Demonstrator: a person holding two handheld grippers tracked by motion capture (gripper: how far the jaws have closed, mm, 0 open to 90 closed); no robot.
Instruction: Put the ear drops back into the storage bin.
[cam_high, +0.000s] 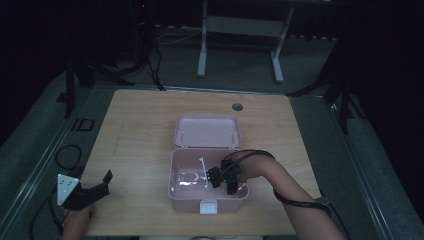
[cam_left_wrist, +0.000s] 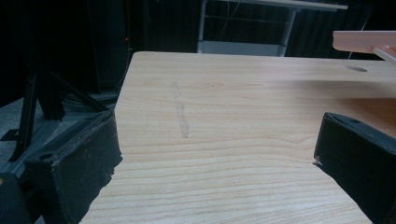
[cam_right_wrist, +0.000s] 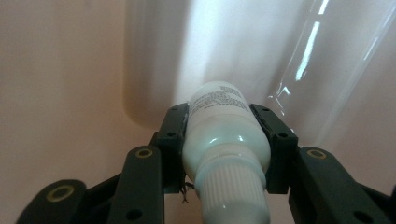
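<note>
A pink box (cam_high: 186, 200) stands open mid-table, its lid (cam_high: 207, 131) tilted back behind it. My right gripper (cam_high: 218, 180) reaches down inside the box. In the right gripper view its jaws press both sides of a white bottle (cam_right_wrist: 223, 140) with a ribbed cap and printed text, close to the box's pink inner wall (cam_right_wrist: 56, 79). My left gripper (cam_high: 102, 182) rests near the table's front left corner. In the left gripper view it is open (cam_left_wrist: 215, 149) over bare wood with nothing between its jaws.
The wooden table (cam_high: 140, 150) has a round cable hole (cam_high: 237, 107) at the back. The box's white latch (cam_high: 208, 206) faces the front edge. Cables lie on the floor to the left, and a metal frame stands behind the table.
</note>
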